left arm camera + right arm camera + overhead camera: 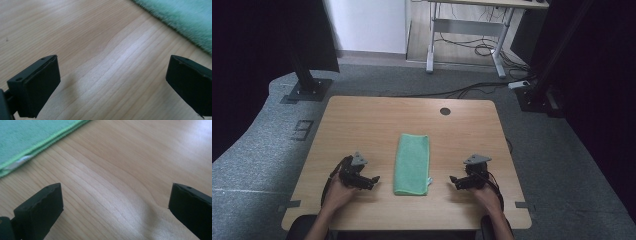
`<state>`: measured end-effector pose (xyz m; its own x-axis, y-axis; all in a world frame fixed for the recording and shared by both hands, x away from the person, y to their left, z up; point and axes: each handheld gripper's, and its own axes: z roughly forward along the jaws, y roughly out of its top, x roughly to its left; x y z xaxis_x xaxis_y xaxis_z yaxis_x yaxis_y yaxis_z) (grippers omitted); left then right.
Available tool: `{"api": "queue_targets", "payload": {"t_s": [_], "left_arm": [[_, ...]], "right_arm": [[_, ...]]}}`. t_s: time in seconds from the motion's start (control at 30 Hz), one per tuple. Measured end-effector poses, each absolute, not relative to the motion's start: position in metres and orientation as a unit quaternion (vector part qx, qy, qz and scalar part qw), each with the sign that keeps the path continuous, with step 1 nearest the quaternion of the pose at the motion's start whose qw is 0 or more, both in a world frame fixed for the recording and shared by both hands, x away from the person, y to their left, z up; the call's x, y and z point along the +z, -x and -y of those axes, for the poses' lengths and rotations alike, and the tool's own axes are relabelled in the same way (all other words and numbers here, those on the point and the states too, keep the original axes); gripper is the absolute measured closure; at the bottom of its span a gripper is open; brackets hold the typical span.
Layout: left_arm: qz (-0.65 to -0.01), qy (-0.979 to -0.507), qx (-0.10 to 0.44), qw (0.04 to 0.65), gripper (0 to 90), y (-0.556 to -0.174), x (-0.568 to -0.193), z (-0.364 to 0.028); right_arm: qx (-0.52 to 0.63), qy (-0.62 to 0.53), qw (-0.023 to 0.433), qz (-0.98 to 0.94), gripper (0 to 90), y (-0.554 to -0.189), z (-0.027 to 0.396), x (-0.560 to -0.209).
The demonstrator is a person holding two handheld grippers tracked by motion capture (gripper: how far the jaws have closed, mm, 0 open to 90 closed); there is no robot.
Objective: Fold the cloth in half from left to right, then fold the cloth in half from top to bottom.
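At the table's (362, 112) centre lies the green towel (412, 164), folded into a narrow strip. From it, the left gripper (373, 180) sits at eight o'clock and the right gripper (454, 180) at four, jaws wide, holding nothing. Folding looks finished, or one fold remains.

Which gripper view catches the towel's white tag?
The right gripper view: a white tag sticks out of the folded green towel at its stitched edge. In the left gripper view the towel shows plain fuzzy pile.
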<state>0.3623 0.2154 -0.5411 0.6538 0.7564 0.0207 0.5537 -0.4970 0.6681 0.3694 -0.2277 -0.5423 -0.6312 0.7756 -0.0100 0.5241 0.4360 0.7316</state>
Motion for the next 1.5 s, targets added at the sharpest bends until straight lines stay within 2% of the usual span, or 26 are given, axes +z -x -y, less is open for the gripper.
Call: {"api": "queue_targets", "payload": {"t_s": [0.27,1.0,1.2,1.5], "left_arm": [[-0.383,-0.852,0.155,0.32,0.0,-0.364,-0.548,-0.214],[-0.398,-0.847,0.146,0.32,0.0,-0.366,-0.549,-0.212],[-0.41,-0.848,0.141,0.304,0.0,-0.37,-0.545,-0.204],[-0.406,-0.838,0.142,0.335,0.2,-0.383,-0.529,-0.193]], "right_arm": [[0.351,-0.403,0.165,-0.829,0.0,-0.374,0.235,-0.557],[0.351,-0.404,0.167,-0.828,0.0,-0.374,0.235,-0.557],[0.351,-0.404,0.167,-0.828,0.0,-0.374,0.235,-0.557],[0.35,-0.408,0.168,-0.826,0.0,-0.374,0.234,-0.557]]}}
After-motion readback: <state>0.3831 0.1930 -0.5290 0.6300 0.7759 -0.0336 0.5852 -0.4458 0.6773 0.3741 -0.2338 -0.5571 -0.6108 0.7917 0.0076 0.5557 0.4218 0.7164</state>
